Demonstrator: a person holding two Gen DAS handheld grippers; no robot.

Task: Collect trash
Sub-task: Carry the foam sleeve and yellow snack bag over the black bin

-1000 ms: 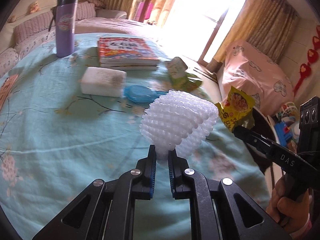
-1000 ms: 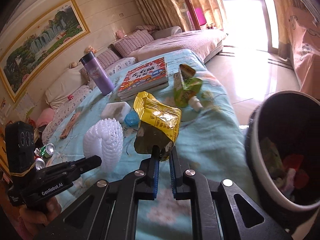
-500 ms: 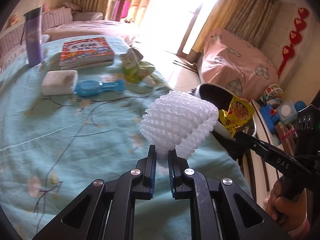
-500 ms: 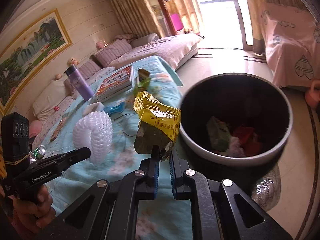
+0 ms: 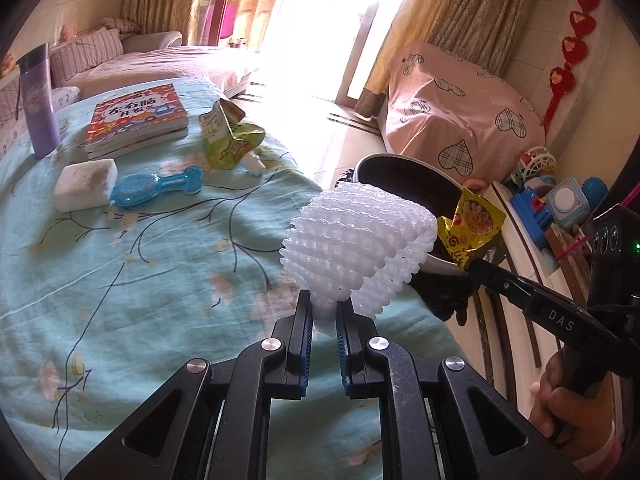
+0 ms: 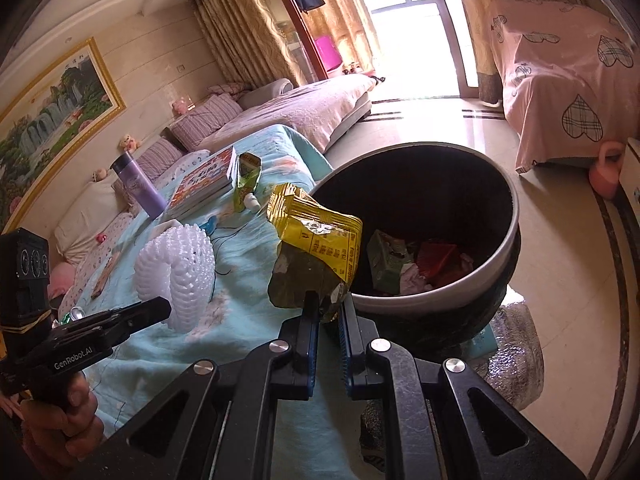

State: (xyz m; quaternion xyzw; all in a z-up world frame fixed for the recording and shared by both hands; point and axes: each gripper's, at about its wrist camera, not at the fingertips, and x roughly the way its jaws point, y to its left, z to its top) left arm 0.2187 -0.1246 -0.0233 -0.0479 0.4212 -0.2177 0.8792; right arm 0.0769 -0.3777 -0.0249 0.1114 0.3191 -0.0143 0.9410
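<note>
Both grippers (image 5: 324,312) (image 6: 329,308) nearer the bin (image 6: 504,248) — wrapper (image 6: 316,236), foam net (image 5: 356,236) clamped.

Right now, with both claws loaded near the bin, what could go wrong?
1. The left claw pinches only a corner of the foam net, which hangs over the bedspread, not the bin; released here, it would likely miss.
2. The yellow wrapper in the right claw sits at the rim, so it may fall outside.
</note>
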